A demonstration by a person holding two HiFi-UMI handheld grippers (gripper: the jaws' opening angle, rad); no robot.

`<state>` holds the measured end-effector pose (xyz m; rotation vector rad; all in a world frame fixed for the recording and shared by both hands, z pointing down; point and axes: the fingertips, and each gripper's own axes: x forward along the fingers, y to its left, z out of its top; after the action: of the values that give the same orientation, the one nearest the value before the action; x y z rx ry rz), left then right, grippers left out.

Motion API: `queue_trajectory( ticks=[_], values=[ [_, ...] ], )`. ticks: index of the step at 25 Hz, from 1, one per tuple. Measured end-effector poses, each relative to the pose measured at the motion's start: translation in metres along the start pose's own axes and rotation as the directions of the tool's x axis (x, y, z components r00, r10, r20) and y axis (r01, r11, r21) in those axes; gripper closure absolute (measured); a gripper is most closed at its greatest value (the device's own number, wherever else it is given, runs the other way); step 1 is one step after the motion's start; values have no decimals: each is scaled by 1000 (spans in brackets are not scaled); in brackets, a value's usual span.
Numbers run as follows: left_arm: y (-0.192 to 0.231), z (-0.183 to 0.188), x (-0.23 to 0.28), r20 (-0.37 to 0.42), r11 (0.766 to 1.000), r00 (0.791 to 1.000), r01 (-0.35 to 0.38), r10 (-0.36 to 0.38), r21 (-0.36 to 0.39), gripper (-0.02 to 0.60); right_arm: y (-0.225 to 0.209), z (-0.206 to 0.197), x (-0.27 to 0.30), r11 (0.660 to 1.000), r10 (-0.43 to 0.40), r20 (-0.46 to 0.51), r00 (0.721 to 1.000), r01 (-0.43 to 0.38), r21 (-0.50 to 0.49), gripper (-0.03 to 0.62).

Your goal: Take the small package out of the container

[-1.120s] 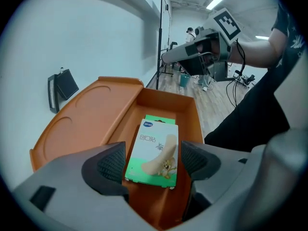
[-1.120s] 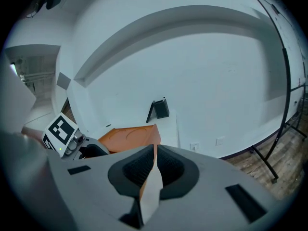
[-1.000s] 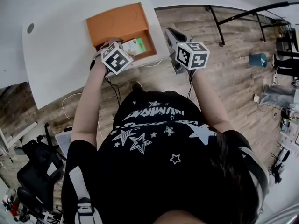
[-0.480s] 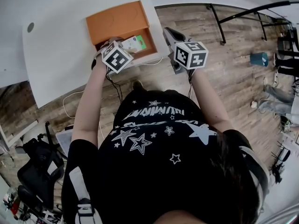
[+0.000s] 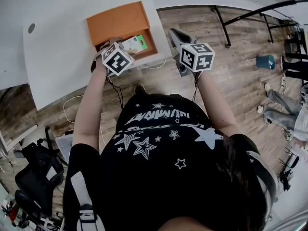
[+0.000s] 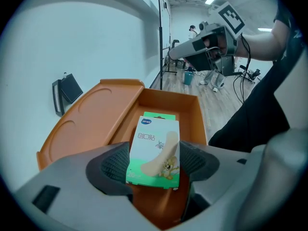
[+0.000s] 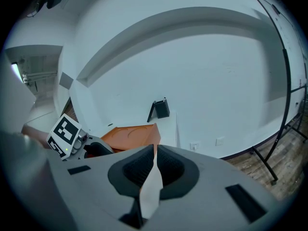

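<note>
An orange container (image 5: 119, 22) lies open on the white table (image 5: 62, 57), its lid folded back to the far side. The small package (image 5: 135, 44), a white and green box, sits between the pads of my left gripper (image 5: 126, 47), which is shut on it. In the left gripper view the package (image 6: 155, 148) hangs tilted just above the container's open tray (image 6: 190, 110). My right gripper (image 5: 174, 34) hovers off the table's right edge, beside the container, jaws together. In the right gripper view its pads (image 7: 168, 166) meet with only a thin pale sliver between them.
A small black stand (image 7: 161, 109) rests on the table beyond the container. A round hole (image 5: 31, 28) marks the tabletop at left. A black metal frame (image 5: 250, 14) stands on the wooden floor at right. Cables (image 5: 113, 88) hang below the table edge, and a black chair (image 5: 36, 172) is at lower left.
My left gripper has shifted slightly left and back with the package, which has come up off the tray floor. The right gripper has stayed in place.
</note>
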<state>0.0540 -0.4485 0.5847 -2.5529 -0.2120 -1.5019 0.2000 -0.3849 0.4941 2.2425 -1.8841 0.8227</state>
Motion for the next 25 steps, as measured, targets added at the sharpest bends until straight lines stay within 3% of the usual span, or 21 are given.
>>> queue_trajectory(
  ticks=[8, 15, 20, 25],
  values=[
    [-1, 11, -26, 53, 995, 995, -75, 79, -68, 230, 2, 2, -11, 999, 42, 17, 999, -42, -7, 540],
    [-11, 36, -58, 125, 974, 974, -171, 190, -151, 230, 1, 9, -33, 995, 98, 46, 994, -97, -23, 540],
    [-27, 47, -83, 176, 941, 945, -226, 274, -251, 230, -1, 11, -56, 992, 125, 70, 990, -123, -33, 540],
    [-48, 53, -102, 215, 883, 913, -241, 347, -402, 230, -6, 11, -80, 986, 162, 85, 983, -159, -46, 542]
  ],
)
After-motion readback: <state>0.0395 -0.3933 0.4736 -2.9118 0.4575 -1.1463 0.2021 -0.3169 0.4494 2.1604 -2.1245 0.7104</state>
